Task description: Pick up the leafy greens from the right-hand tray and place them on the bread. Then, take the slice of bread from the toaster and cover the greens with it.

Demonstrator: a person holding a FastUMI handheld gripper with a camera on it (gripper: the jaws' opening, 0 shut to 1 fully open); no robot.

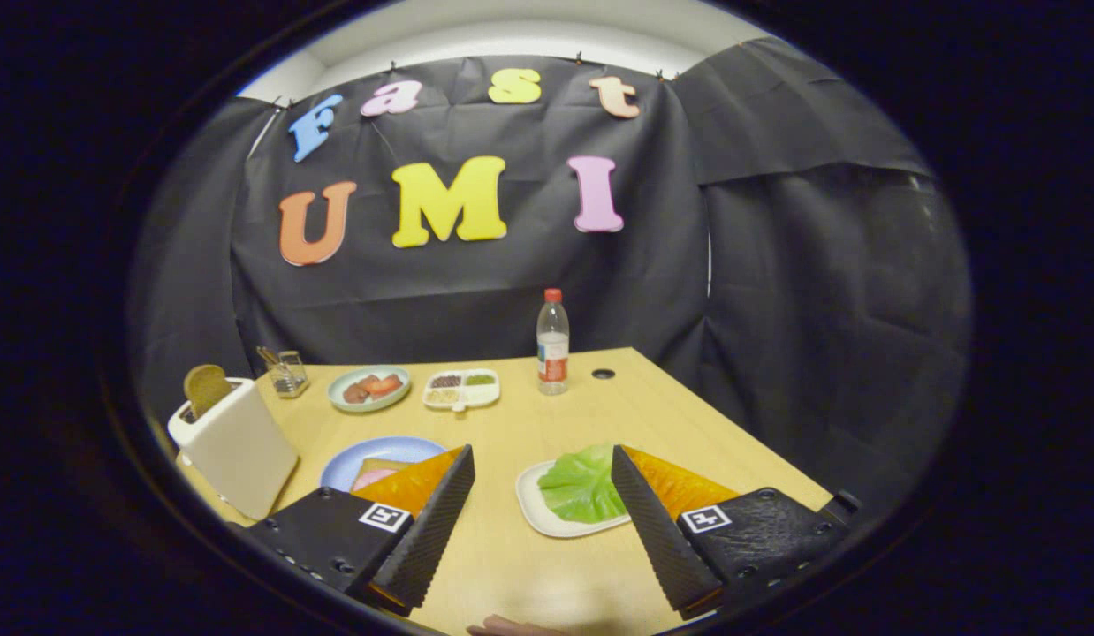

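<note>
Fingertips of a person's hand (503, 628) peek in at the bottom centre of the frame, just under the claw (540, 459). Its 2 ribbed, wedge-shaped fingers are spread wide and grip nothing; bare wooden counter (512, 548) lies between them. Beside the right finger, at lower centre-right, sits a white tray (536, 508) with crinkled leafy greens (582, 484) on it, the finger covering the tray's right part. Behind the left finger is a round blue plate (383, 452) holding bread (379, 468) with something pink on top, partly hidden. At lower left stands a boxy white toaster (238, 446) with a brown slice (206, 387) poking out. Farther back, mid-frame: a small glass holder (287, 373), a green plate of reddish food (368, 389), a divided white dish (461, 389), and a clear plastic bottle (552, 344) with a red cap.
</note>
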